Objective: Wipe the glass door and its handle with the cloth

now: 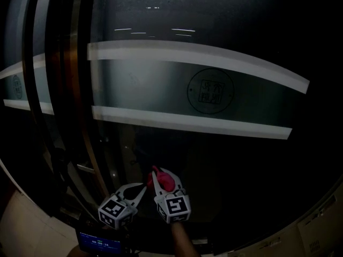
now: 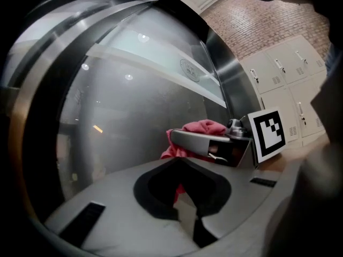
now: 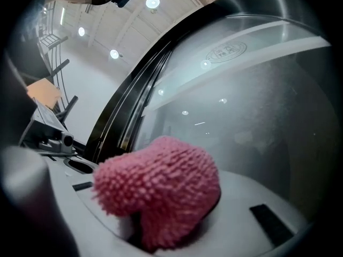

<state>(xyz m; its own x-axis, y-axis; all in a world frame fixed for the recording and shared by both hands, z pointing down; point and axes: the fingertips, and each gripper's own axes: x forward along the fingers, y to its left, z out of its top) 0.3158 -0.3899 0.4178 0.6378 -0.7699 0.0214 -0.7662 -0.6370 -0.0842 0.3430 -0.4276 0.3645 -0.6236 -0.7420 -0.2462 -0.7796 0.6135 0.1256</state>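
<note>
I read this as the wiping step on the lower pane. My right tool [image 1: 162, 175] is clamped on the pink nubbly cloth [image 3: 161, 191], which bulges out past the jaws and sits low against the dark glass door [image 1: 230, 159]. I cannot tell whether it actually touches. My left tool [image 1: 140, 189] hangs just beside it, its jaws drawn in to a narrow slit with nothing between them. The next move, I judge, calls for pressing the cloth flat to the glass and sweeping up toward the frosted bands [image 1: 187, 55] and the round emblem [image 1: 210, 91]. After that it should cross to the bronze-toned vertical bar [image 1: 75, 90] at the left, which may be the handle. The glass is glossy and throws back ceiling lights [image 3: 153, 2]. Behind me stand pale lockers [image 2: 284, 74] and a brick wall [image 2: 257, 25].
</note>
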